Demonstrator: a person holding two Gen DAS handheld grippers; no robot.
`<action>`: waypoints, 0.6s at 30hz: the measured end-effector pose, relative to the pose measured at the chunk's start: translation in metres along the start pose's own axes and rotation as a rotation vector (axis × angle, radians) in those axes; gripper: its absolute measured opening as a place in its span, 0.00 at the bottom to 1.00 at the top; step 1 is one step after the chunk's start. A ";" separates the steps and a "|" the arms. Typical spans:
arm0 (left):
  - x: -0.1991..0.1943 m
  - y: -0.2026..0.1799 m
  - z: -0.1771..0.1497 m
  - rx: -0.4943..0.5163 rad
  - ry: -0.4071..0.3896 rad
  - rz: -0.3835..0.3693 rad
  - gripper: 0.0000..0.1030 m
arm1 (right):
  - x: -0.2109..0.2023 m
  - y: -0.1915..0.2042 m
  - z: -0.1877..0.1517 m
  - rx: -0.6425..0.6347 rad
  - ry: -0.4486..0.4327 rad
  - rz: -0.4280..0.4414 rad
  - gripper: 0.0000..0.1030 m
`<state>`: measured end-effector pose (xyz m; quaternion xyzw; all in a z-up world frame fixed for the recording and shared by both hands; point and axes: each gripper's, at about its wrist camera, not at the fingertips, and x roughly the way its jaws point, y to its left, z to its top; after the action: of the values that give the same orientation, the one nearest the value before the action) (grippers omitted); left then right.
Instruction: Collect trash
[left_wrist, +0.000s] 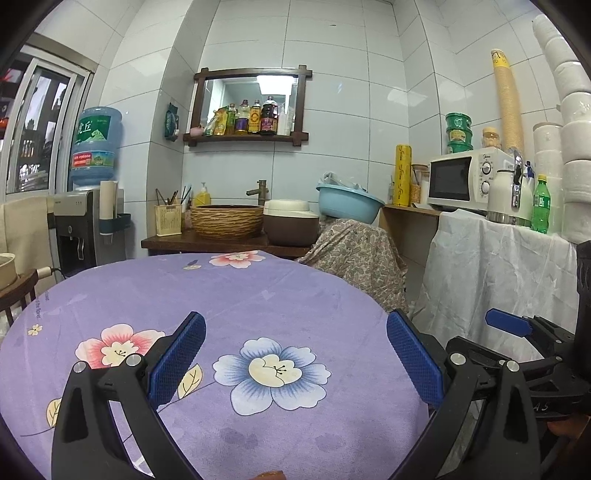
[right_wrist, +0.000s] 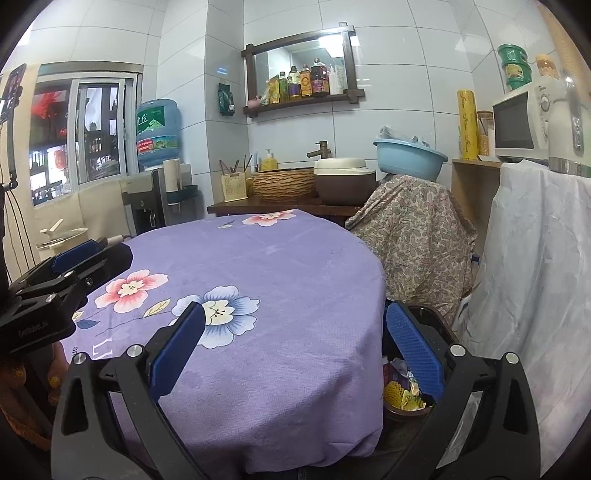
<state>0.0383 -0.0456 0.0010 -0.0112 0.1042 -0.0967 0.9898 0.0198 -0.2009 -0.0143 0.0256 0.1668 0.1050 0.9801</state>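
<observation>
Both tools wide open, nothing held. Left tool (left_wrist: 295, 358) hovers over the round table w/ purple floral cloth (left_wrist: 258, 295); right tool (right_wrist: 295, 354) sits at the table's right edge, its right finger hanging over the gap beside the table.

Trash: a small heap of crumpled wrappers, yellow and white foil/paper bits (right_wrist: 402, 395), lying in a dark brown round bin w/ black liner (right_wrist: 424, 314) on the floor, just beside the table on its right. It shows only in the right wrist view, partly hidden by the tool's right finger. Tabletop itself shows no loose trash in either view.

Handling, as a guess: wrappers look v. light, thin, crinkly; they'd crush flat rather than resist, and slick foil could slip out of a loose pinch. Not fragile, so a firm squeeze is fine. Best hold = bunched middle of a wad, not a stray corner, which may tear or slide. If the whole lot is to be lifted, the liner rim looks like the better place to grip: soft film, gathers easily. Can't tell how full the bin is.
</observation>
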 end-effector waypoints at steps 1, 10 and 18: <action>0.000 0.000 0.000 0.000 -0.001 0.001 0.95 | -0.001 0.001 -0.001 -0.002 -0.001 -0.003 0.94; 0.000 -0.003 0.000 0.025 -0.002 0.010 0.95 | -0.002 -0.003 -0.001 -0.004 -0.006 -0.015 0.94; 0.001 -0.001 0.001 0.022 -0.001 0.007 0.95 | -0.002 -0.002 0.000 -0.012 -0.009 -0.021 0.94</action>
<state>0.0387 -0.0469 0.0018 -0.0001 0.1027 -0.0944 0.9902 0.0180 -0.2030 -0.0136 0.0185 0.1619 0.0954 0.9820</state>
